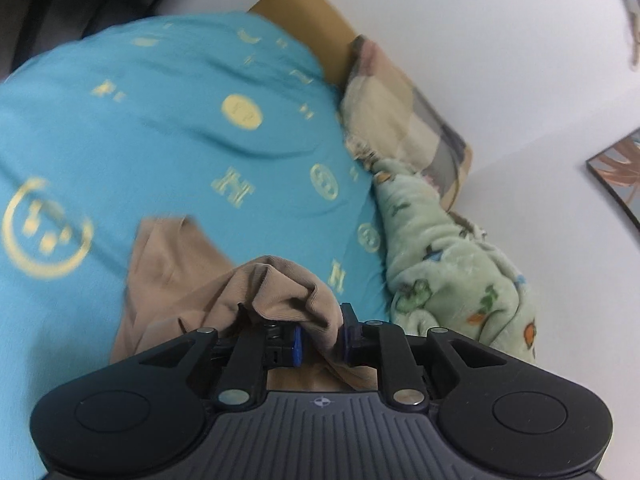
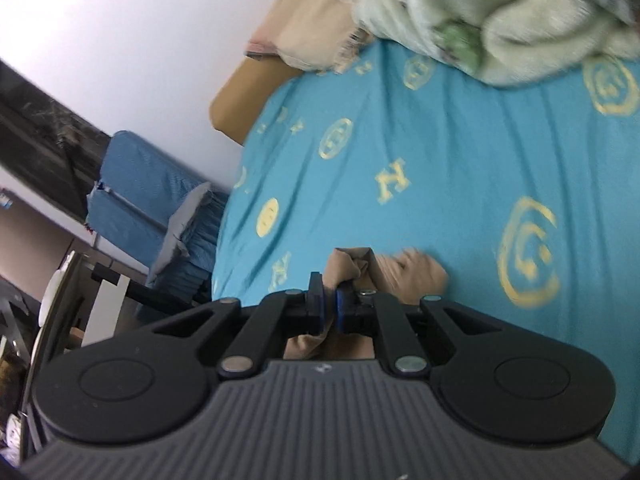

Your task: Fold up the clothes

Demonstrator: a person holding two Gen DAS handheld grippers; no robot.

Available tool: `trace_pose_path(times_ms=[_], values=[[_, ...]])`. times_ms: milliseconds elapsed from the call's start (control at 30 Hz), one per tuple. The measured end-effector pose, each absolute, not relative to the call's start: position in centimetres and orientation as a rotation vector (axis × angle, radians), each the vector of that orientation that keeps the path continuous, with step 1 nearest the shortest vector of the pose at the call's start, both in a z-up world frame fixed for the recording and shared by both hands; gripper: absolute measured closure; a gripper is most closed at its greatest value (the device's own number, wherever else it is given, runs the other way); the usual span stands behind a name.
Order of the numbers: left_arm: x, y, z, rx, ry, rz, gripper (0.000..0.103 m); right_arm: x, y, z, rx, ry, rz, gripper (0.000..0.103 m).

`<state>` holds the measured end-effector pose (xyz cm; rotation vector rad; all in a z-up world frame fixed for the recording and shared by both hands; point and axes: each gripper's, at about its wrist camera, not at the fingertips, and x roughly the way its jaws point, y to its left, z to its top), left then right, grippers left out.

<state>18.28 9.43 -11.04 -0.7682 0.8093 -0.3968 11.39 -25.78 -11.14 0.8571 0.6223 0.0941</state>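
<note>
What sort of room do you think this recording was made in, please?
Most likely a bedroom at home: a bed with a turquoise patterned sheet, a fleecy green blanket bunched against the white wall, and a tan garment held in both grippers.

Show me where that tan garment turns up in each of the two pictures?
Left wrist view: tan garment at lower centre, bunched between the left tongs.
Right wrist view: lower centre, pinched in the right tongs.
Shared landmark: the turquoise bedsheet with yellow symbols beneath it.

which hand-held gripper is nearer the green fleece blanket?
Left, as far as separate views show. The left hand-held gripper sits close beside the green fleece blanket; the right hand-held gripper has open blue sheet before it.
</note>
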Motion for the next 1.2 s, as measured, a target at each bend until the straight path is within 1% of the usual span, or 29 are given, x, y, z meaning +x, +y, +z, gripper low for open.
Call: trace_pose_path(times_ms=[33,67,100,133,167,200,233,267,300,433,467,533,600,633,667,700,733,767,800,833,867,900,933,1100,1200], values=[[18.7,9.5,-11.0,-0.762,0.793,-0.394,0.084,12.0,-25.6,-11.0,0.842,0.617,0.113,0.092],[19.1,9.7,-11.2,-0.765,0.789,-0.388,0.083,12.6,-25.5,-11.0,0.831,0.617,0.133,0.089],[19.5,9.9,-11.5,-0.774,0.792,-0.382,0.075,13.1,-25.5,-11.0,0.826,0.619,0.15,0.085],[19.8,10.1,-11.7,-0.783,0.799,-0.379,0.061,13.4,-25.5,-11.1,0.83,0.623,0.163,0.063],[20.0,10.3,-12.1,-0.793,0.811,-0.377,0.055,13.4,-25.5,-11.3,0.841,0.625,0.172,0.025],[20.0,10.4,-12.1,-0.794,0.811,-0.374,0.044,13.2,-25.5,-11.3,0.848,0.624,0.178,0.012],[19.8,10.4,-12.0,-0.784,0.798,-0.368,0.035,12.9,-25.4,-11.1,0.846,0.622,0.182,0.009],[19.5,10.4,-11.6,-0.765,0.782,-0.366,0.03,12.6,-25.3,-11.0,0.845,0.62,0.185,0.01],[19.1,10.3,-11.1,-0.734,0.763,-0.369,0.021,12.2,-25.2,-10.8,0.832,0.613,0.187,0.01],[17.2,9.5,-9.3,-0.615,0.696,-0.389,0.018,10.7,-24.4,-9.5,0.692,0.577,0.174,0.011],[16.9,9.3,-9.3,-0.585,0.693,-0.374,0.018,10.8,-24.1,-9.5,0.655,0.59,0.169,0.022],[16.7,9.1,-9.9,-0.542,0.715,-0.327,0.019,11.3,-23.8,-10.2,0.622,0.636,0.153,0.04],[17.0,9.3,-11.2,-0.529,0.755,-0.279,0.021,12.0,-23.7,-11.3,0.614,0.687,0.132,0.047],[17.2,9.5,-11.8,-0.529,0.773,-0.264,0.024,12.4,-23.5,-11.8,0.605,0.709,0.121,0.054],[17.4,9.7,-12.5,-0.528,0.79,-0.248,0.025,12.6,-23.4,-12.3,0.59,0.728,0.111,0.056],[17.7,9.8,-13.1,-0.526,0.806,-0.231,0.028,12.8,-23.2,-12.8,0.577,0.744,0.103,0.056],[17.9,9.9,-13.6,-0.525,0.82,-0.217,0.034,12.9,-23.1,-13.2,0.563,0.756,0.1,0.061],[18.0,10.0,-13.9,-0.522,0.825,-0.21,0.036,13.0,-22.9,-13.5,0.55,0.768,0.096,0.073],[18.0,10.0,-14.0,-0.516,0.82,-0.205,0.04,13.1,-22.8,-13.8,0.54,0.776,0.092,0.081],[18.0,10.0,-14.2,-0.509,0.816,-0.201,0.052,13.0,-22.7,-14.0,0.535,0.782,0.088,0.089],[17.9,10.0,-14.2,-0.502,0.809,-0.201,0.063,12.8,-22.8,-14.0,0.535,0.778,0.087,0.094],[17.8,10.0,-14.1,-0.494,0.8,-0.207,0.085,12.6,-22.8,-13.7,0.539,0.764,0.089,0.094],[17.7,9.9,-14.0,-0.485,0.79,-0.213,0.097,12.3,-22.8,-13.4,0.544,0.749,0.091,0.095],[16.4,9.5,-11.9,-0.478,0.665,-0.289,0.097,11.7,-22.8,-12.9,0.511,0.735,0.042,0.096],[16.8,8.9,-12.2,-0.46,0.681,-0.286,0.097,11.5,-22.7,-12.6,0.488,0.731,0.008,0.095]])
